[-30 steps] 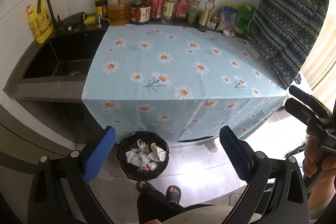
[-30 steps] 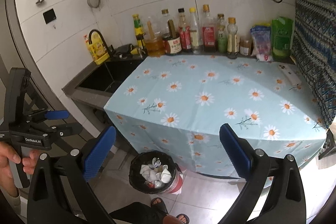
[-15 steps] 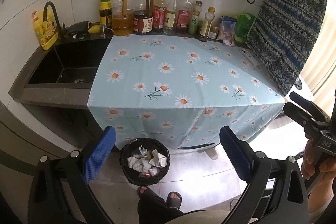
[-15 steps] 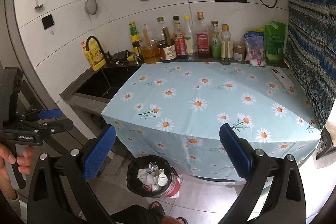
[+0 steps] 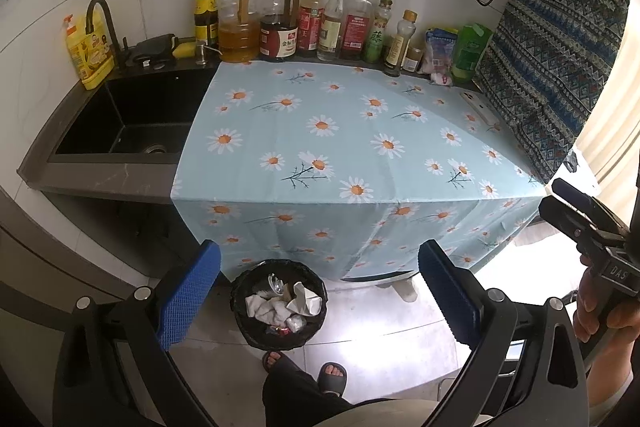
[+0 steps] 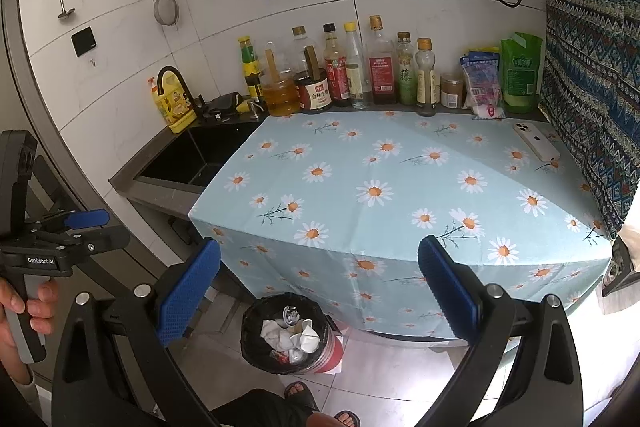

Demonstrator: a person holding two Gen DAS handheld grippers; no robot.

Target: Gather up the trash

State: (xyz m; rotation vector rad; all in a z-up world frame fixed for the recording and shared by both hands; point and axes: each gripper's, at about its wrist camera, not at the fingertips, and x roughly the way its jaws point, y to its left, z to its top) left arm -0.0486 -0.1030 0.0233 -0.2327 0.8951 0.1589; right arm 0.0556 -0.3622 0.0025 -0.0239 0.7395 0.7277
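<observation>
Both tongs, left tongs (image 5: 319, 297) and right tongs (image 6: 319, 295), are spread wide apart and hold nothing. Just beyond them, a black-lined trash bin (image 5: 279, 303) full of crumpled paper stands on the floor against the daisy-cloth table (image 5: 360, 131). Sauce bottles (image 5: 316, 17) line the table's far edge.

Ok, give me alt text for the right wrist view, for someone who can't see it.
An open right gripper hangs above a black trash bin full of crumpled paper, in front of a counter under a daisy tablecloth. Condiment bottles line the tiled wall; a white phone lies at right.
</observation>
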